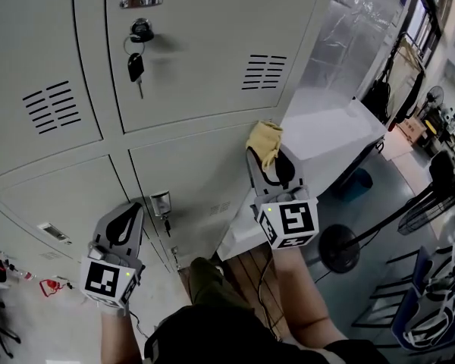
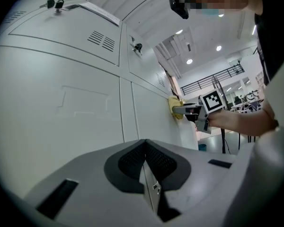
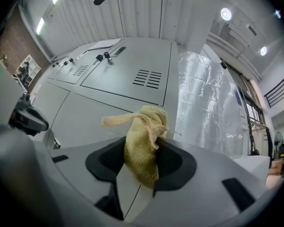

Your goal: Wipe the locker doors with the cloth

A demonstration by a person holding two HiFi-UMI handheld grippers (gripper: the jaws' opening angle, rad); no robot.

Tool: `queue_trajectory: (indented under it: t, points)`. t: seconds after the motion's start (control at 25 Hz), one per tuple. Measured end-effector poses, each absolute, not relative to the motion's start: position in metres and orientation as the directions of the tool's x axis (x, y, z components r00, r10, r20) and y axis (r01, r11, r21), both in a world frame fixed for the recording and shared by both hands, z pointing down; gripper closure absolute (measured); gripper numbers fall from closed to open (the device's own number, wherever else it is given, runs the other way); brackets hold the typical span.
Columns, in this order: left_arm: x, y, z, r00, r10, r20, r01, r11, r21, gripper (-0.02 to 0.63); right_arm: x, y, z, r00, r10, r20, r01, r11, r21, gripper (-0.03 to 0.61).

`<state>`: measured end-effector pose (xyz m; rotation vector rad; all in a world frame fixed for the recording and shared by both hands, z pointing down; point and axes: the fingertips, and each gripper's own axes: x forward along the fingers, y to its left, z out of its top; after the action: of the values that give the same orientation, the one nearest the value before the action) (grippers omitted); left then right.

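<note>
Grey locker doors [image 1: 205, 44] fill the head view. A yellow cloth [image 1: 265, 140] is clamped in my right gripper [image 1: 268, 160], which presses it against the right edge of a lower locker door [image 1: 197, 180]. In the right gripper view the cloth [image 3: 143, 143] bunches out between the shut jaws of the right gripper [image 3: 141, 167], just before the door [image 3: 85, 117]. My left gripper [image 1: 127, 217] is shut and empty, held near the lower-left door [image 1: 53, 196]. In the left gripper view its jaws [image 2: 146, 163] meet with nothing between them, and the right gripper [image 2: 191, 110] with the cloth [image 2: 175, 107] shows farther along the doors.
A key bunch [image 1: 136, 65] hangs from the upper door's lock. A small latch [image 1: 161, 203] sticks out of the lower door. A white plastic-wrapped block [image 1: 334, 127] stands right of the lockers. A round stand base [image 1: 340, 249] and chairs [image 1: 436, 309] are on the floor at the right.
</note>
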<state>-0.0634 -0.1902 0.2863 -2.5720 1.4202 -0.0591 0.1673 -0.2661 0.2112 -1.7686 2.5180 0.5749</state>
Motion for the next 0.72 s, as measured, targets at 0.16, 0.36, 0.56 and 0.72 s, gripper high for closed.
queue_trajectory:
  t: [0.16,0.36,0.56,0.72]
  points:
    - [-0.068,-0.186,0.294,0.531,-0.846,-0.044,-0.837,-0.516,-0.183,0.604,0.159,-0.264,0.208,-0.381,-0.896,-0.226,-0.907,0.315,0.279,0.399]
    - [-0.077,-0.18,0.3,0.518,-0.855,-0.032,-0.849,-0.508,-0.145,0.604,0.144,-0.26,0.202,-0.399,-0.886,-0.237,-0.899,0.328,0.29,0.4]
    - [-0.087,-0.173,0.309,0.502,-0.865,-0.018,-0.858,-0.495,-0.136,0.604,0.124,-0.254,0.201,-0.427,-0.872,-0.24,-0.887,0.352,0.299,0.4]
    - [-0.094,-0.167,0.311,0.496,-0.868,-0.032,-0.862,-0.488,-0.134,0.604,0.101,-0.247,0.2,-0.461,-0.855,-0.238,-0.868,0.377,0.323,0.4]
